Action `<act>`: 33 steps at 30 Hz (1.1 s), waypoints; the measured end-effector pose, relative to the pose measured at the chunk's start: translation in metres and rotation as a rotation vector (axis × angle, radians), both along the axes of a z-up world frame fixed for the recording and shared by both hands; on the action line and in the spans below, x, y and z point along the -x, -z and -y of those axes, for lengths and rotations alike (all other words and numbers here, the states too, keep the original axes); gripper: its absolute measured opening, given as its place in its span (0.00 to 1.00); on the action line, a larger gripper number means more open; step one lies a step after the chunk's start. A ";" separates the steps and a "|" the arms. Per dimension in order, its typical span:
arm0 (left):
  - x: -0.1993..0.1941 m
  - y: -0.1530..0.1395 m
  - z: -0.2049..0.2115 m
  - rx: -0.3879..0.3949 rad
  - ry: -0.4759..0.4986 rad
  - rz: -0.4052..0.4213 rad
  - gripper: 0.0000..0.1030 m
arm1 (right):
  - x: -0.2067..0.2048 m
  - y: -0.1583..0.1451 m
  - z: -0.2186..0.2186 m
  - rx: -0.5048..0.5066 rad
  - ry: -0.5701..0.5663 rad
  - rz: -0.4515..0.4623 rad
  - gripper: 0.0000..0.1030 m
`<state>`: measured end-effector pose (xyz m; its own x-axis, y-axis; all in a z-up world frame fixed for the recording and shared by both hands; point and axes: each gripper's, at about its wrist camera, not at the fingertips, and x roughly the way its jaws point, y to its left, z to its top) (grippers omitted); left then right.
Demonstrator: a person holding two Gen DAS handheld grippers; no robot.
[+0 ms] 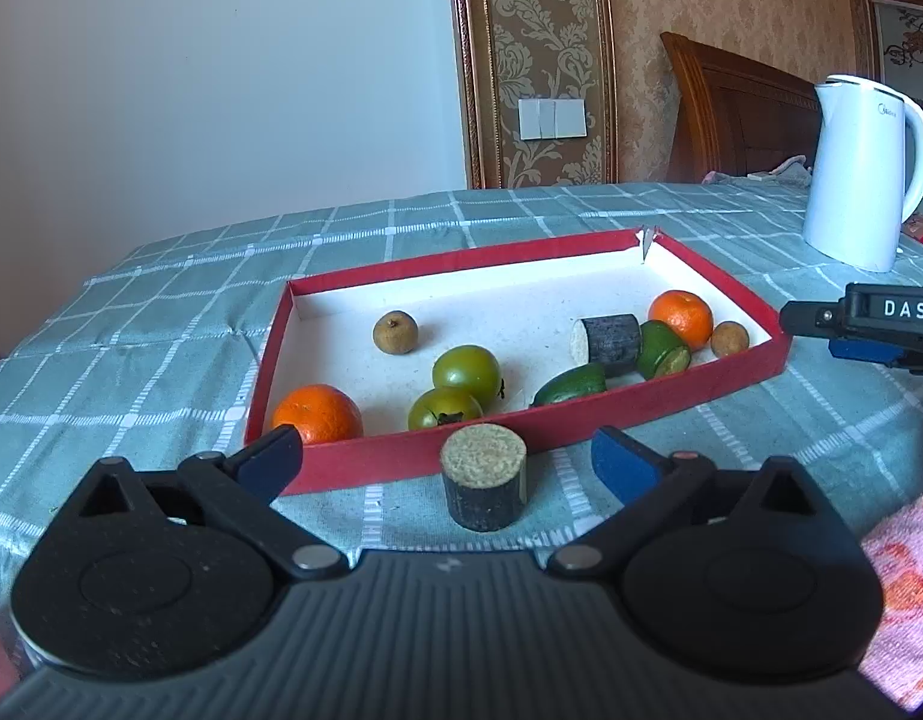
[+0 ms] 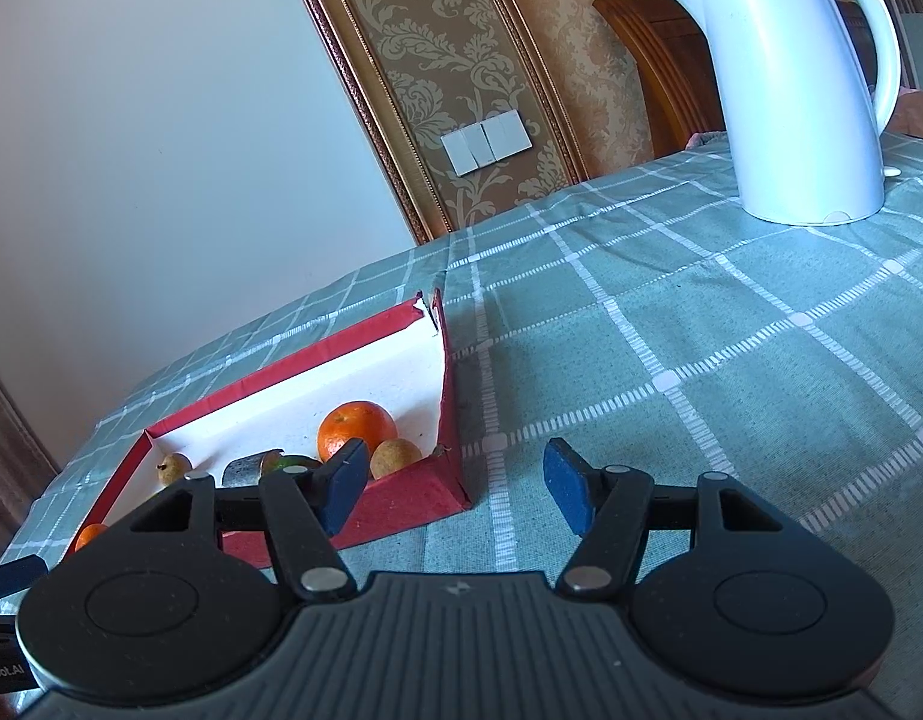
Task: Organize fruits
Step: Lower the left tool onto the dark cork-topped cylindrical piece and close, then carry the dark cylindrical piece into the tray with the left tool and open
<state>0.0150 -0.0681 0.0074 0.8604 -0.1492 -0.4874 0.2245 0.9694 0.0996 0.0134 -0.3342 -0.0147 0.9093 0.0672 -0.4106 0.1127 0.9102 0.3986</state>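
A red tray (image 1: 581,420) with a white floor lies on the checked cloth. It holds two oranges (image 1: 318,412) (image 1: 681,318), two green round fruits (image 1: 466,373), two brown longans (image 1: 395,331), a dark sugarcane piece (image 1: 611,341) and cut green pieces (image 1: 572,385). Another dark sugarcane piece (image 1: 484,483) stands upright on the cloth just in front of the tray. It sits between the fingers of my left gripper (image 1: 446,451), which is open and not touching it. My right gripper (image 2: 455,477) hovers open and empty beside the tray's right corner (image 2: 446,480).
A white electric kettle (image 1: 857,174) (image 2: 803,90) stands on the table behind and right of the tray. A wooden headboard and a wall lie beyond the table's far edge. A pink patterned cloth (image 1: 899,588) shows at the right edge.
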 end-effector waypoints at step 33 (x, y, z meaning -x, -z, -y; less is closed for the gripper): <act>-0.003 0.001 -0.013 0.066 0.014 -0.073 0.30 | -0.001 0.000 -0.001 -0.007 -0.004 0.000 0.62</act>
<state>0.0182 -0.0551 0.0062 0.8206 -0.1951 -0.5371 0.2428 0.9699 0.0186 0.0144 -0.3335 -0.0150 0.9089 0.0740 -0.4105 0.1091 0.9077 0.4052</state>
